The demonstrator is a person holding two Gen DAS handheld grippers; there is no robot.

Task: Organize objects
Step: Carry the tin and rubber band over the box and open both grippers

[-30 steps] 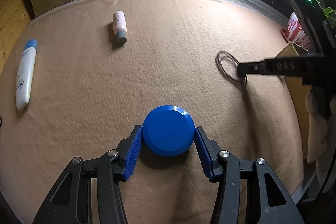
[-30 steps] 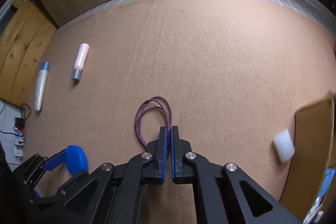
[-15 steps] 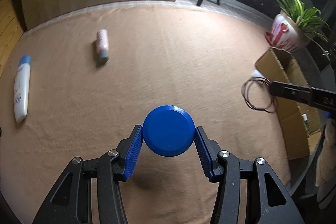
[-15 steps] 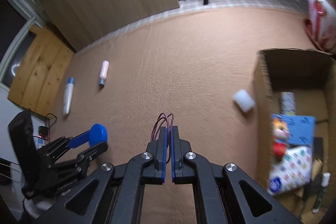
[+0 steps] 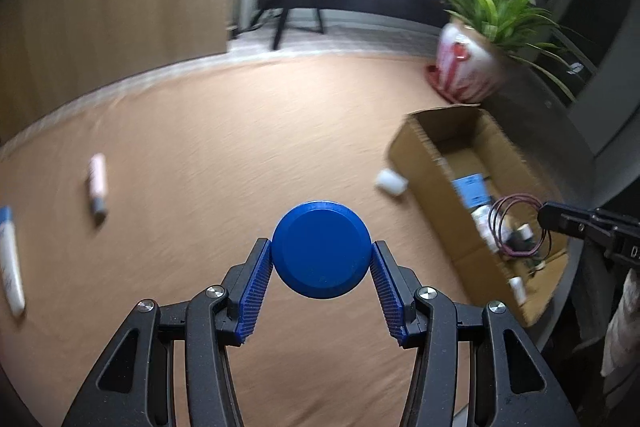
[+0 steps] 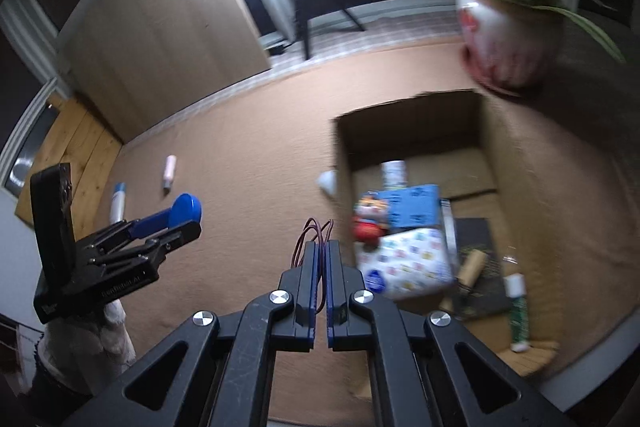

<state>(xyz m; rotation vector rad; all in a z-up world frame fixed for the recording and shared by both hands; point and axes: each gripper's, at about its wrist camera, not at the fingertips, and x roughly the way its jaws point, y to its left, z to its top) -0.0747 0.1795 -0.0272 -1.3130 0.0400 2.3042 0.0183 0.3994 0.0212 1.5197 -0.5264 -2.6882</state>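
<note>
My left gripper (image 5: 321, 261) clamps the blue lid (image 5: 321, 249); right gripper (image 6: 319, 247) pinches the thin cord loop (image 6: 316, 233) — it may snag my pads on release over the box (image 6: 520, 163).

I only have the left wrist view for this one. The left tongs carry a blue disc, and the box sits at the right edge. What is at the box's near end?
Observer: A green and white tube lies at the near end of the cardboard box, by its right wall.
Operator: And the right tongs, are they fully shut?
Observer: Yes, the right tongs are shut on the purple loop of cord, pinched between the pads.
Operator: Anything large in the box?
Observer: A white pack with coloured prints lies under a blue carton.
</note>
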